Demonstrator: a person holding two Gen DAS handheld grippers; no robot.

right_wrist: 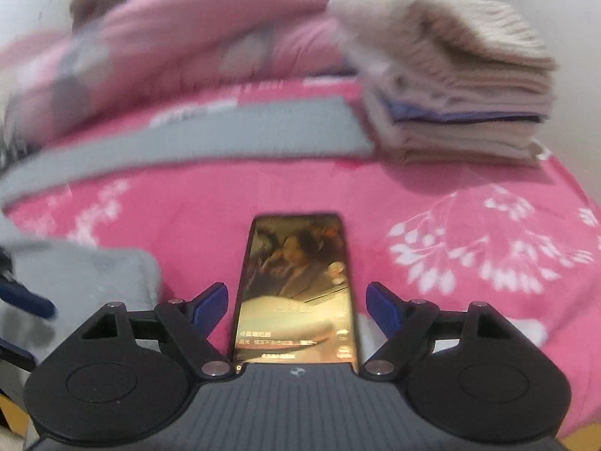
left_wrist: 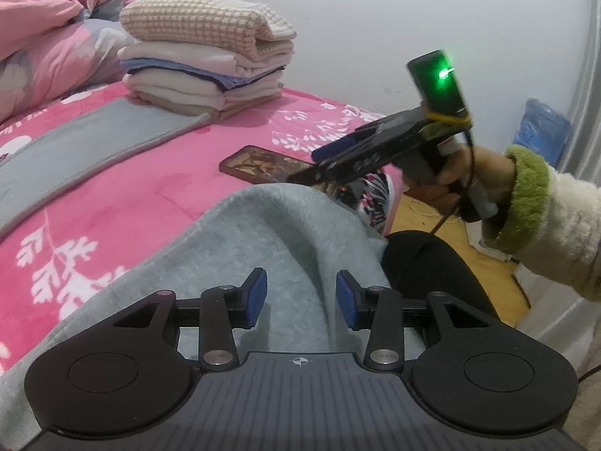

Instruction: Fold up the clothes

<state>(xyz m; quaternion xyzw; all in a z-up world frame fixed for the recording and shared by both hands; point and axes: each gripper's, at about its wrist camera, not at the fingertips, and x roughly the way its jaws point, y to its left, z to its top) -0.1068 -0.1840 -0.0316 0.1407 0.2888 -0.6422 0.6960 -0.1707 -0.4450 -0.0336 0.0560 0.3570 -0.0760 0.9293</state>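
Observation:
A grey fleece garment [left_wrist: 263,233] lies rumpled over the near edge of the bed, and its corner shows in the right wrist view [right_wrist: 86,274]. My left gripper [left_wrist: 301,298] hovers over it, jaws open, with a ridge of the cloth running between the blue pads [left_wrist: 257,298] but not pinched. My right gripper [right_wrist: 296,306] stands wide open with a lit phone [right_wrist: 296,282] lying between its fingers on the bedspread. In the left wrist view the right gripper [left_wrist: 311,165] reaches in from the right, held by a hand in a green-cuffed sleeve [left_wrist: 526,195].
A stack of folded clothes [left_wrist: 210,56] [right_wrist: 450,86] sits at the back of the pink flowered bedspread [left_wrist: 124,195]. A long grey strip of cloth [left_wrist: 94,139] lies flat beside it. A pink quilt [left_wrist: 45,37] is heaped behind. The person's dark-trousered leg [left_wrist: 432,263] stands at the bed's edge.

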